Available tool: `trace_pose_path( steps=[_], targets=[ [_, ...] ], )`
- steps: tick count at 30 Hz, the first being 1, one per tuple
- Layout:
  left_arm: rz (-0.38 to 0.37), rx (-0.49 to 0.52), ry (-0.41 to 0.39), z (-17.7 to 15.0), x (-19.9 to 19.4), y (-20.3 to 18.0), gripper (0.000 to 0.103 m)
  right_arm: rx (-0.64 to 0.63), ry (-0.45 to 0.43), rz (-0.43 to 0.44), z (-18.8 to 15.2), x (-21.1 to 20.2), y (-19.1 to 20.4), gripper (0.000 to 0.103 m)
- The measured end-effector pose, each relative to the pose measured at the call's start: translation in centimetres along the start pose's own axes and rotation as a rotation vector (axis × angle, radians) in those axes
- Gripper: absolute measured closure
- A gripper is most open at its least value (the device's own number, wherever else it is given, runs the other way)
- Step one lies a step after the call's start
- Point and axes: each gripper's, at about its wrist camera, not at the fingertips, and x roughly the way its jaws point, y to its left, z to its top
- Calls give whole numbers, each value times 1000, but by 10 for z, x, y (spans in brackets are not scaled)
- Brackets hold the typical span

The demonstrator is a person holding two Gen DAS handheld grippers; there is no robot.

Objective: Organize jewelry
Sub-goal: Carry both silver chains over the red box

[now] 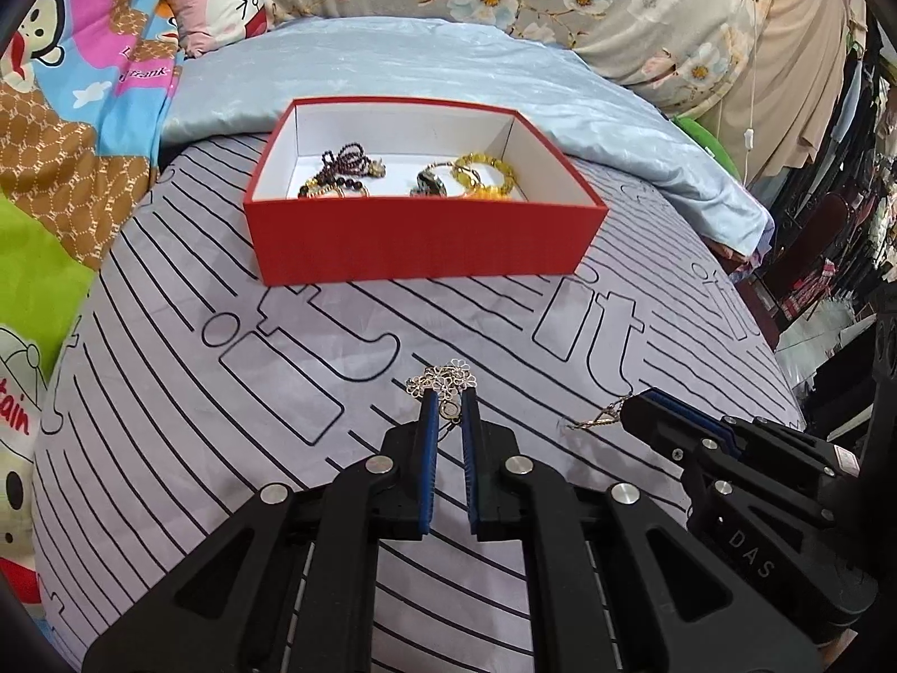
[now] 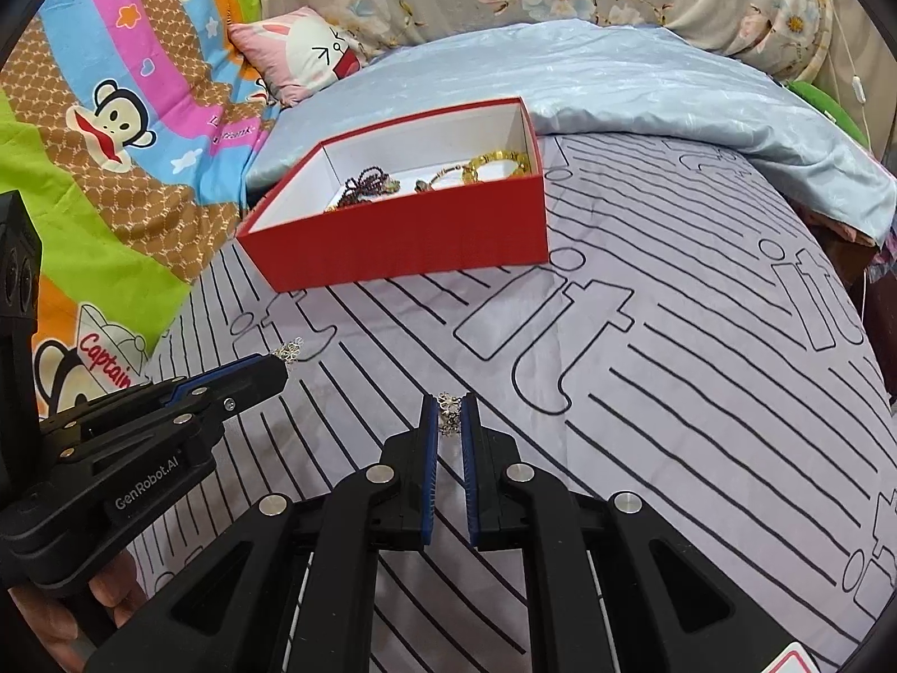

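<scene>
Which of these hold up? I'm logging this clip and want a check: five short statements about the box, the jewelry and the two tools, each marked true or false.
1. The red box has no lid on. True.
2. The box is empty. False: dark beads and a yellow bracelet lie inside.
3. The left tool grips one end of a silver flower chain. True.
4. The right tool hangs open over the box. False: it is closed on the chain's other end, above the striped sheet, short of the box.
5. The box rests on a wooden table. False: it rests on the striped sheet.
</scene>
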Motion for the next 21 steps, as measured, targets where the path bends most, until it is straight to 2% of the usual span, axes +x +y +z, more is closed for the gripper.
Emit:
trace_pose_path(
  steps=[21],
  targets=[
    [67, -10, -111, 50, -27, 24, 96, -73, -148, 41, 65, -30, 28, 96]
  ],
)
